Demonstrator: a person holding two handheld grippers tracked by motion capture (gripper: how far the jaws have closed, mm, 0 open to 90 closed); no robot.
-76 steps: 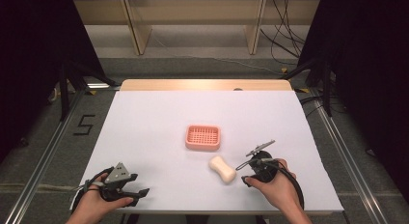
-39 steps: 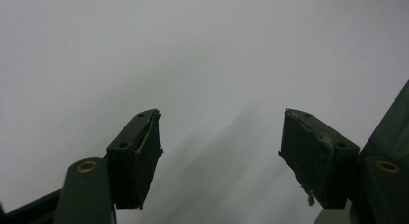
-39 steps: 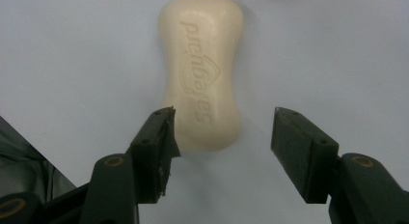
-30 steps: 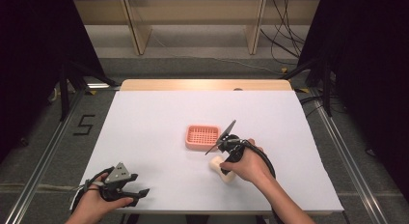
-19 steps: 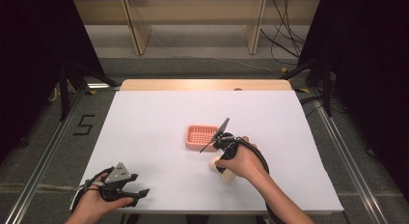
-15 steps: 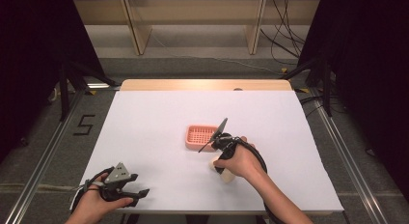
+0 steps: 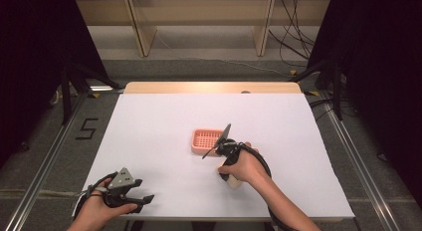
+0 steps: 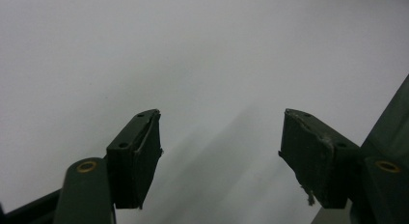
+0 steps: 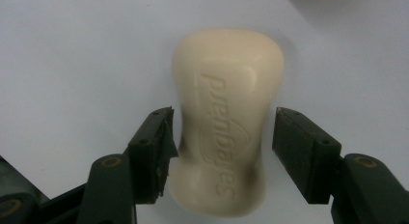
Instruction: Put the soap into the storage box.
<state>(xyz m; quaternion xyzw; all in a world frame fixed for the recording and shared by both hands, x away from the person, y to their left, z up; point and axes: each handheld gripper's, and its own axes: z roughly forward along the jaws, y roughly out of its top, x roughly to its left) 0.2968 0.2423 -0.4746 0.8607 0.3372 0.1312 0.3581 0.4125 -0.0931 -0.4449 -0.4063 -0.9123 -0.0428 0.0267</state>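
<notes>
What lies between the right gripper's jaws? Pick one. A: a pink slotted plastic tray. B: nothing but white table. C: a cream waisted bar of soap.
C: in the right gripper view the cream waisted bar of soap lies on the white table between the right gripper's jaws.

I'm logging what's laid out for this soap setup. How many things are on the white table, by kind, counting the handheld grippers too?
Soap bars: 1, the cream soap bar, lying flat between the right gripper's jaws
Soap dishes: 1, the pink soap dish
Handheld grippers: 2, the left gripper and the right gripper
Total: 4
</notes>
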